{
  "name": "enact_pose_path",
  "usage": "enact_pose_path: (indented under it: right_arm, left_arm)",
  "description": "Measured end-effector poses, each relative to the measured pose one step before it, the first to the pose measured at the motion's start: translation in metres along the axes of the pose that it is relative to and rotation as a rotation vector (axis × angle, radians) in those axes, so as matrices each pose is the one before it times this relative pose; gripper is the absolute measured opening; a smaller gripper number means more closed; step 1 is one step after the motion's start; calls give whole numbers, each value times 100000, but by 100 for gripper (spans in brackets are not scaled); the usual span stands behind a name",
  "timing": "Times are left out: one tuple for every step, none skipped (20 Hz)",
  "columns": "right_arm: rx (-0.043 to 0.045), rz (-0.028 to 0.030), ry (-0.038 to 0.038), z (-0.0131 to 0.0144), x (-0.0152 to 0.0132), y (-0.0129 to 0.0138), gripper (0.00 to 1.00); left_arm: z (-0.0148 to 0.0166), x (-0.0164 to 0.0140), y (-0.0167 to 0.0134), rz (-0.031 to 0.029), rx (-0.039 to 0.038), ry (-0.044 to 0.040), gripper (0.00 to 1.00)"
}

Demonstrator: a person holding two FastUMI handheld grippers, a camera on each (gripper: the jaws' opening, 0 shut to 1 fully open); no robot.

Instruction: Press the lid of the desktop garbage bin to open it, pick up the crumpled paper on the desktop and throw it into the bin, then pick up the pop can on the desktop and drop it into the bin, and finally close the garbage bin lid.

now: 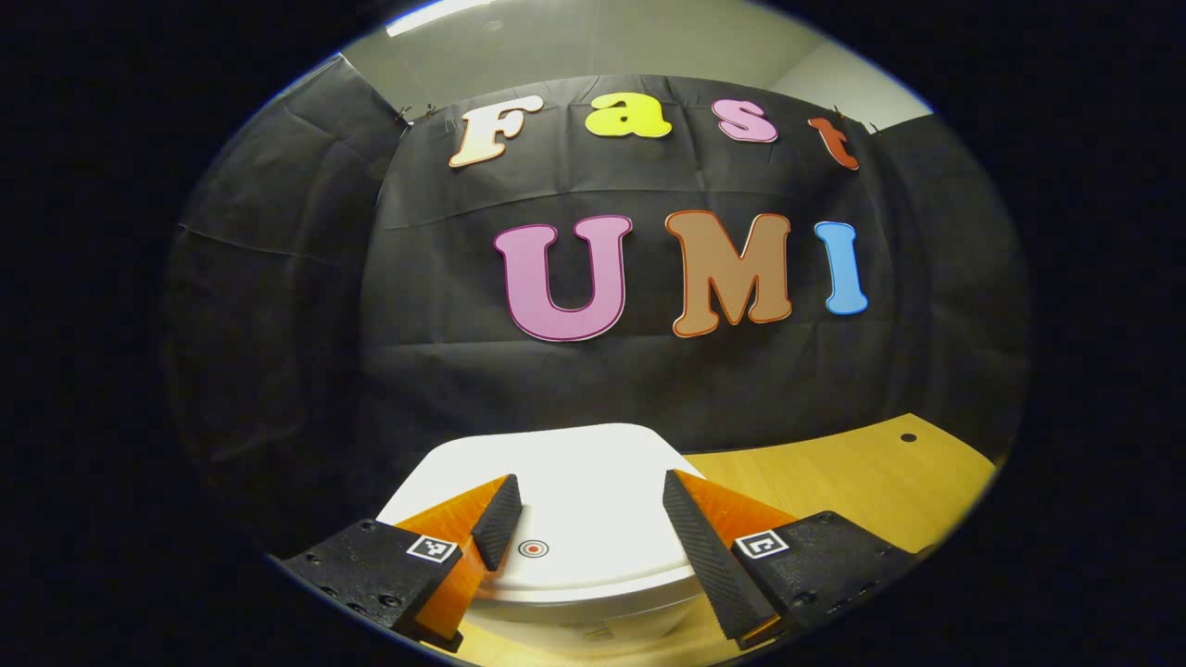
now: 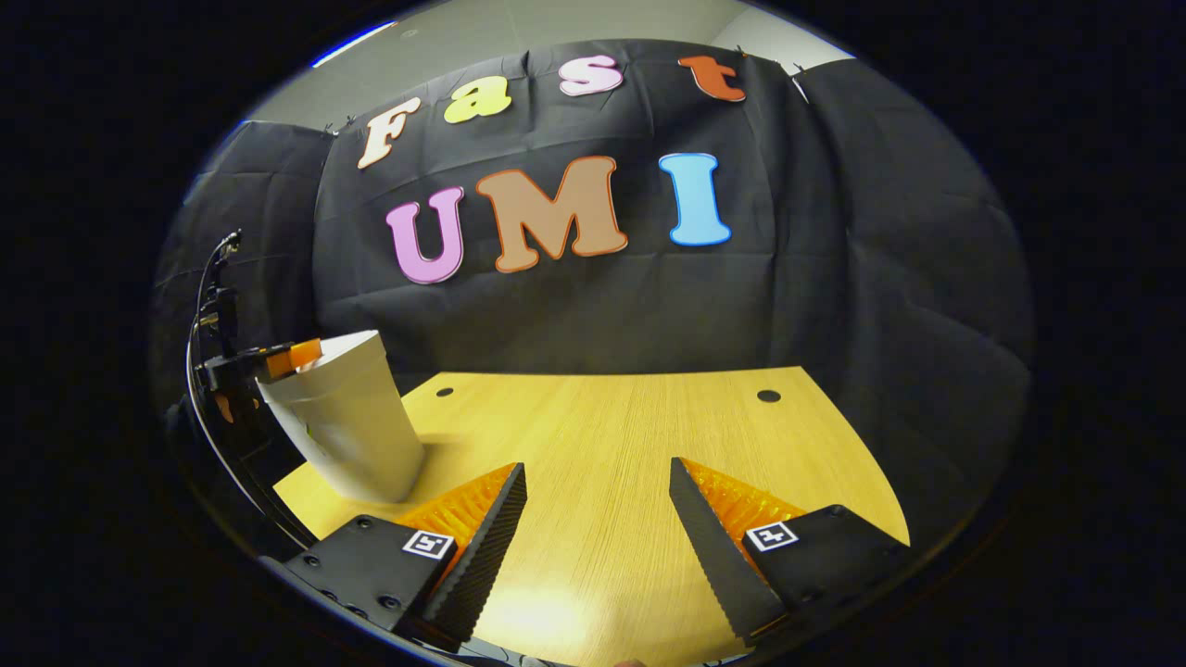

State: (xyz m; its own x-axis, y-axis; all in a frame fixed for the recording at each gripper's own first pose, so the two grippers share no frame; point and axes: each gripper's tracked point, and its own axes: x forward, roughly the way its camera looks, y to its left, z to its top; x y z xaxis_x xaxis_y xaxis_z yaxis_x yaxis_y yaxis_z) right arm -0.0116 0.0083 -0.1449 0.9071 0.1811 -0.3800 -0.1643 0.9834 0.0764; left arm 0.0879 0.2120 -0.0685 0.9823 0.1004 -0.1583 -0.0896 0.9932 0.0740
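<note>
The white desktop bin [image 1: 593,602] sits right under my left gripper [image 1: 588,482], which is open. Its white lid [image 1: 593,472] looks down and flat, with a small red-ringed round button [image 1: 533,548] close to the inner side of one of my left fingers [image 1: 496,523]. In the right gripper view the same bin [image 2: 347,431] stands tall and tapered at the table's left end, with the left gripper [image 2: 278,359] over its top. My right gripper [image 2: 598,465] hangs open above the bare wooden table [image 2: 611,435], nothing between its fingers.
The yellow wooden tabletop [image 1: 834,482] runs to the right of the bin and has small round holes [image 2: 768,396] near its back edge. Black cloth walls close in behind and at both sides. A thin stand with cables [image 2: 218,296] rises behind the bin.
</note>
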Motion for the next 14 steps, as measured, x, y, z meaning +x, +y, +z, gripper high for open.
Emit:
enact_pose_path:
  right_arm:
    - [149, -723, -2026, 744, -260, -234, 98]
    - [323, -311, -1625, 735, -117, -132, 98]
    - [511, -246, -1746, 714, -245, 1, 98]
    - [442, -183, -1668, 722, -137, 50, 98]
    - [520, -197, -1461, 572, -262, 12, 98]
    - [649, 239, -1492, 623, -230, 141, 98]
    - [410, -270, -1755, 736, -226, 129, 98]
    - [190, -543, -2124, 757, -157, -4, 98]
    - [186, -257, -1914, 668, -206, 114, 98]
    - [87, -232, -1598, 583, -56, 146, 98]
    - [133, 90, -1100, 359, -105, 150, 98]
    - [90, 571, -739, 212, -29, 215, 98]
    - [96, -146, -814, 205, -78, 5, 98]
    - [-38, -467, -568, 100, -47, -130, 98]
  left_arm:
    - [995, -398, -444, -1195, -469, -3068, 93]
    - [1216, -668, -879, -1506, -105, -3247, 93]
    - [1696, -544, -1178, -2416, -24, -4283, 93]
    - [1240, -343, -1341, -2567, -51, -3082, 92]
    - [1117, -307, -1223, -2054, 462, -2048, 93]
    - [539, -382, -1083, -1803, 154, -1482, 92]
    - [655, -586, -1321, -1471, -917, -1093, 93]
    - [559, -663, -1602, -2532, -1643, -1266, 93]
    - [215, -541, -1936, -2690, -2313, -519, 92]
    - [21, -510, -1777, -2907, -2031, -236, 92]
    - [-154, -499, -1531, -1827, -1787, 6, 92]
    - [-157, -458, -1429, -2192, -1216, -179, 92]
    - [-99, -402, -1359, -1562, -133, -200, 92]
    - [-12, -327, -1156, -1694, 47, -884, 92]
